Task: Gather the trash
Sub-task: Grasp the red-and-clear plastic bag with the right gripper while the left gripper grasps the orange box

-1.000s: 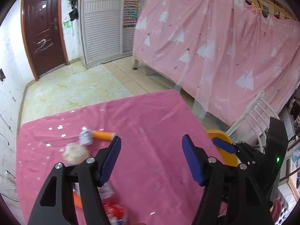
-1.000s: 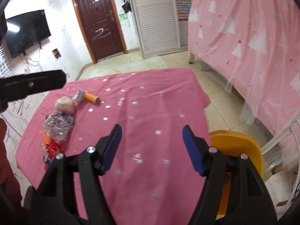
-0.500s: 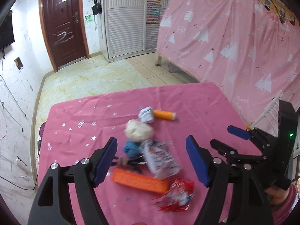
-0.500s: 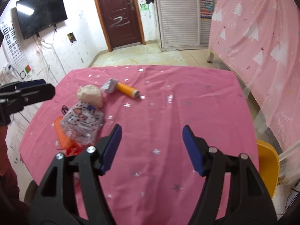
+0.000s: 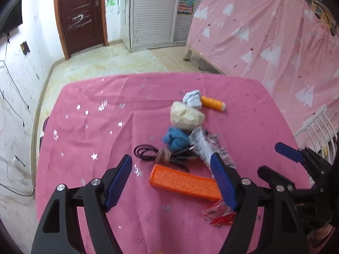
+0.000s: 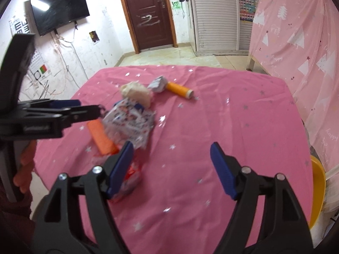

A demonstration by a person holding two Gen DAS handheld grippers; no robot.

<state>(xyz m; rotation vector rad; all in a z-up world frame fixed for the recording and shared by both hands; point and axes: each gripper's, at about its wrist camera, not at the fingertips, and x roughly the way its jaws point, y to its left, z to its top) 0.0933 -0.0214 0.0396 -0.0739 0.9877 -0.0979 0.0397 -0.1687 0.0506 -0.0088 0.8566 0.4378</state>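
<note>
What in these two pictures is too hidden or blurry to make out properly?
- Red wrapper: left wrist view, partly behind the left gripper; right wrist view, blurred behind a pad of the right gripper.
- Printed snack bag: right wrist view, print motion-blurred.
- Yellow chair: right wrist view, cut off by the edge.

A lived-in room of a home. A dark wooden door (image 6: 148, 12) with scrawled marks stands at twelve o'clock, and a white louvred closet (image 6: 214, 14) beside it at one. A TV (image 6: 59, 8) hangs on the scuffed white wall at ten, loose cables (image 6: 63, 48) trailing below. A pink curtain (image 6: 296, 42) printed with trees hangs at two o'clock. The floor (image 5: 101, 63) is pale tile. A pink starred cloth covers the desk (image 6: 233, 116).
</note>
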